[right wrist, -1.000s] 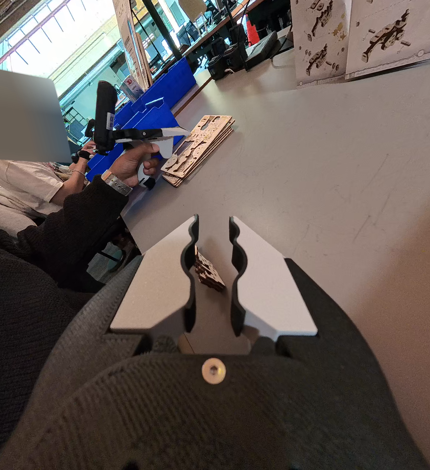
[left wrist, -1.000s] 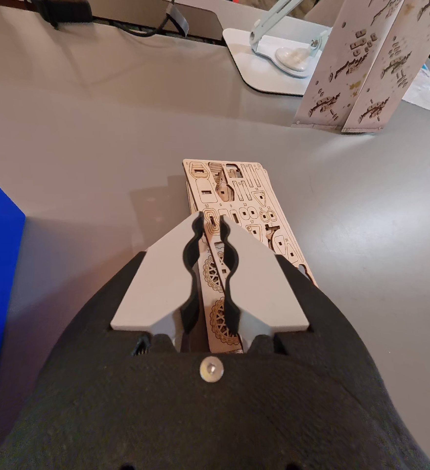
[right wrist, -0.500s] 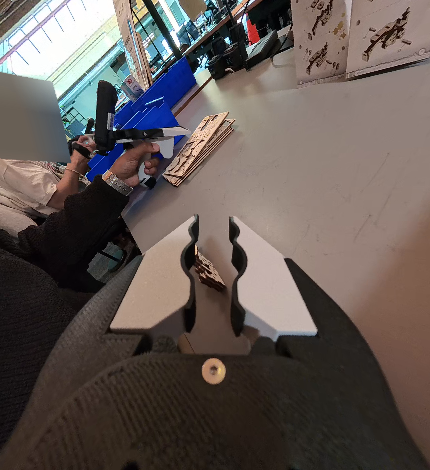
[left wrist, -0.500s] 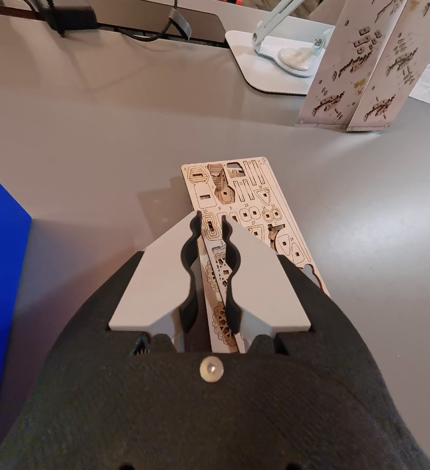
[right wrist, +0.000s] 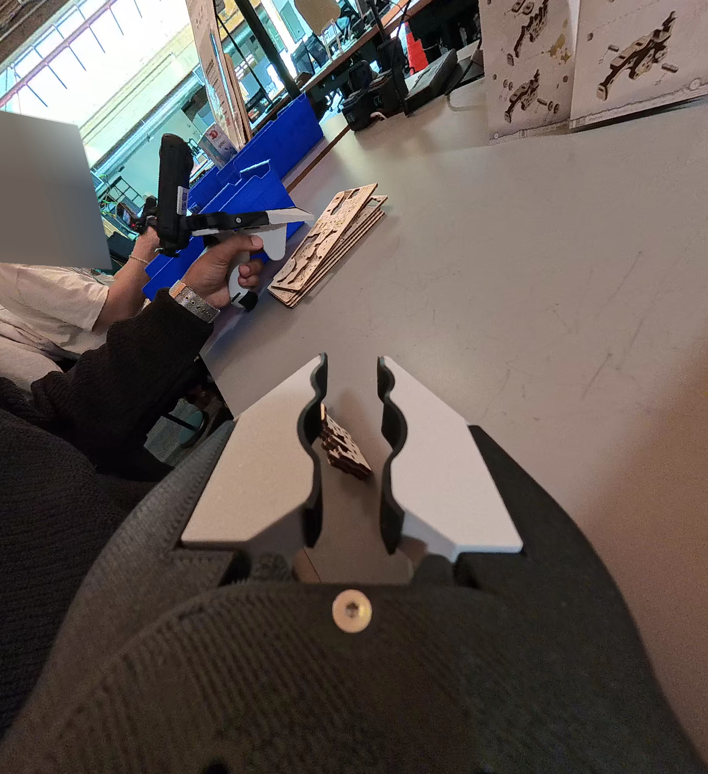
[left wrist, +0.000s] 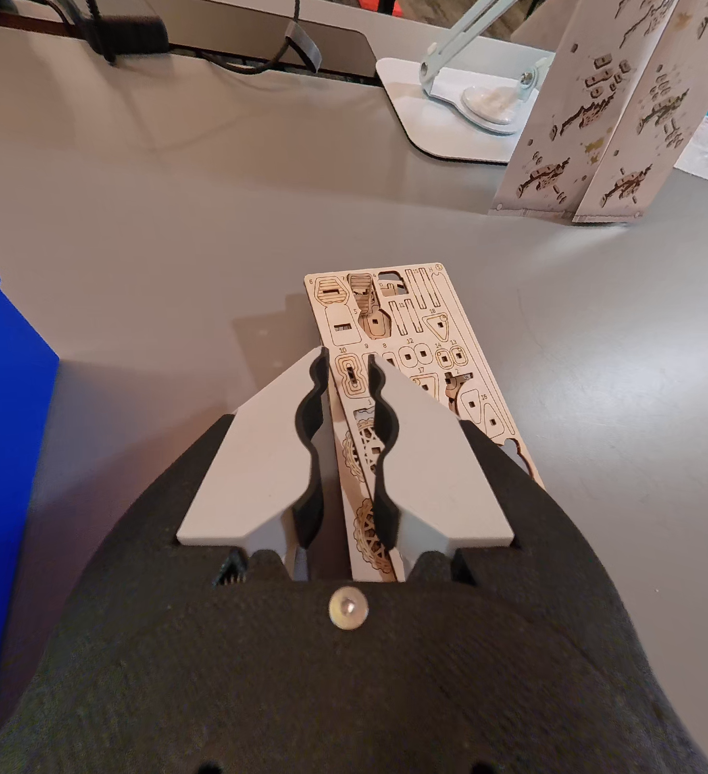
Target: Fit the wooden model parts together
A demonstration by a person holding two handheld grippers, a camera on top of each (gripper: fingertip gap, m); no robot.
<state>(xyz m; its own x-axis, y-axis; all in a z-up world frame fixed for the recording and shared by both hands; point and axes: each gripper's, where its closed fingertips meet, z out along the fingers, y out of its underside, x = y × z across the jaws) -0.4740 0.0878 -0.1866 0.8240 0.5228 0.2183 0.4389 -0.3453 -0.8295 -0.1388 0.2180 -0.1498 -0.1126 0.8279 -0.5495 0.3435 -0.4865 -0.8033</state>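
Observation:
A stack of laser-cut wooden part sheets [left wrist: 423,335] lies on the grey table; it also shows in the right wrist view [right wrist: 335,247]. The top sheet sits askew, with one edge raised off the stack. My left gripper [left wrist: 347,354] hovers over the stack's near end with its fingers a narrow gap apart and nothing between them; it also shows in the right wrist view [right wrist: 302,215]. My right gripper [right wrist: 352,358] is open low over the table. A small dark-edged wooden piece [right wrist: 346,450] sits between its fingers, close to the left pad.
A blue bin [left wrist: 0,419] stands left of the stack, also seen in the right wrist view [right wrist: 260,197]. Standing instruction pages [left wrist: 595,125] and a white lamp base [left wrist: 440,113] are at the back. A hand [right wrist: 218,268] holds the left gripper. About 35 cm separates my left fingertips from my right.
The top sheet has turned slightly and one edge has risen off the stack. My left gripper has shifted a little over it. My right gripper and the small piece have not moved.

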